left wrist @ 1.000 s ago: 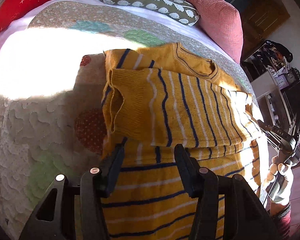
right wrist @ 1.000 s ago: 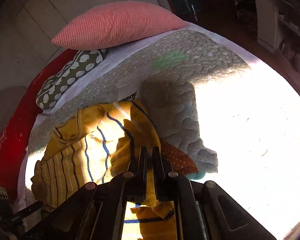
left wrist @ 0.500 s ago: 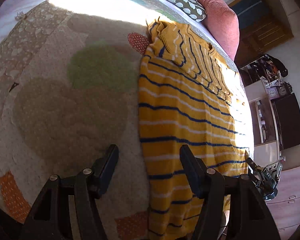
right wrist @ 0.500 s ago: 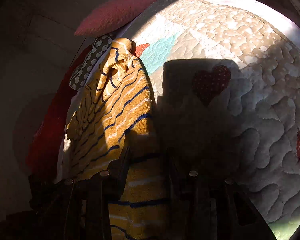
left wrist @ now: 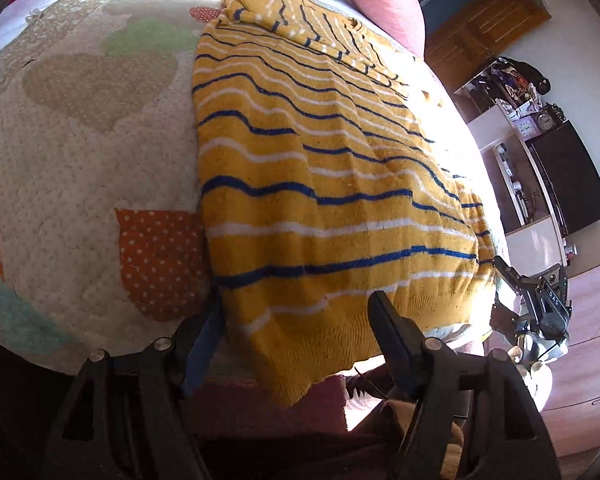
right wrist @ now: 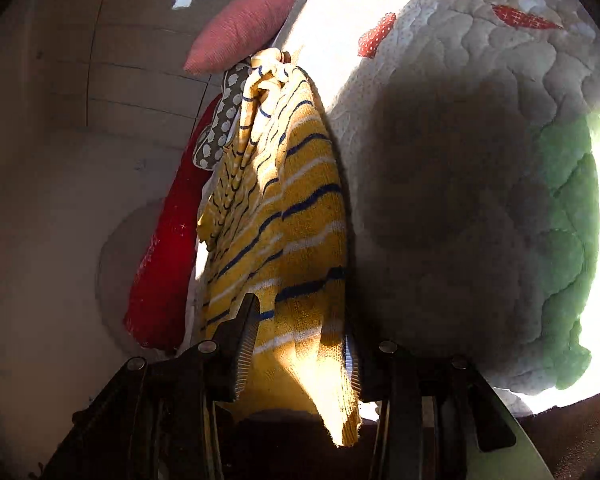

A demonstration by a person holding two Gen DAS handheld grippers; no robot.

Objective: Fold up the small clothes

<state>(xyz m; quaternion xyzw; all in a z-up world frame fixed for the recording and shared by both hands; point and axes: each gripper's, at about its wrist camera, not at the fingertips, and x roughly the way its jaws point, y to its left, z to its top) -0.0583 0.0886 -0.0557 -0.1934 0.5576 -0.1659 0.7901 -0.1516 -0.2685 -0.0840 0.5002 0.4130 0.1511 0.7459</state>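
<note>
Both grippers at the sweater's near hem, ready for the bottom fold.

The sweater (left wrist: 320, 184) lies flat on the quilt (left wrist: 80, 160), hem over the near edge. The left gripper (left wrist: 296, 320), jaws just widened, straddles the hem's left part without pressing; the right gripper (right wrist: 296, 344), half-open, brackets the right corner. Next, I judge: pinch both, carry the hem toward the collar.

In the left wrist view the sweater (left wrist: 320, 184) lies on the quilt (left wrist: 80, 152), running from the upper middle of the frame to the lower middle, its lower hem hanging over the bed's edge. The pillows (left wrist: 380, 12) lie behind it at the top; shelves (left wrist: 540, 152) stand at the right. In the right wrist view the sweater (right wrist: 284, 232) lies left of centre, the quilt (right wrist: 480, 200) filling the right.
</note>
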